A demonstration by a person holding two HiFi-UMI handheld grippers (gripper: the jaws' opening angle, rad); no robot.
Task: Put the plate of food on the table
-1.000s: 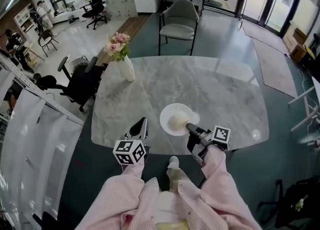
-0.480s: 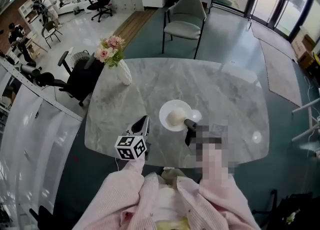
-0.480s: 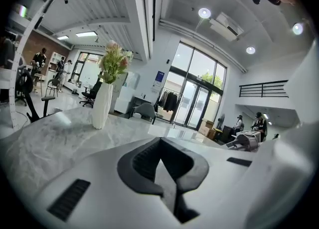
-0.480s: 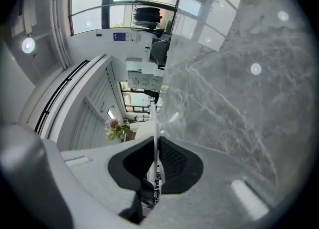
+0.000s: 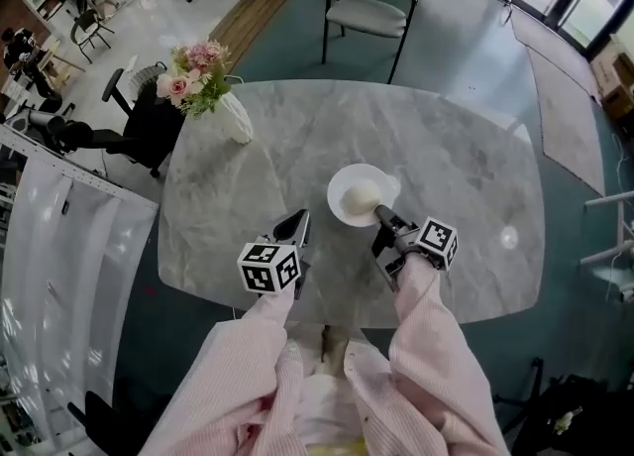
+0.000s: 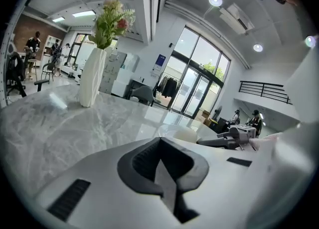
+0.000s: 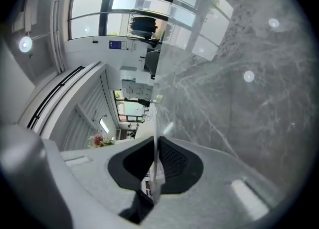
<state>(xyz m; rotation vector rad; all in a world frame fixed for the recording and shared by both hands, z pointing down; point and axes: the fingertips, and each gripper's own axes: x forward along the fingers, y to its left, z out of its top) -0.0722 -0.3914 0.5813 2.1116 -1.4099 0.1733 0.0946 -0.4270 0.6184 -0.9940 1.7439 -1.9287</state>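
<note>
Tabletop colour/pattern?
The table is pale grey marble with white and darker grey veining. It shows best in the head view.

Plate (image 5: pixel 341 186) over table (image 5: pixel 466 157) centre, vase (image 5: pixel 236 120) far left, chair (image 5: pixel 369 10) behind

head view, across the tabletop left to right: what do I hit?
vase of flowers → left gripper → plate of food → right gripper, shut on the plate's rim.

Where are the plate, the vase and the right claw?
plate (image 5: pixel 339 184): head view, bare left rim.
vase (image 5: pixel 236 122): head view, white body.
right claw (image 5: pixel 380 213): head view, tips clamped on the plate's edge.
</note>
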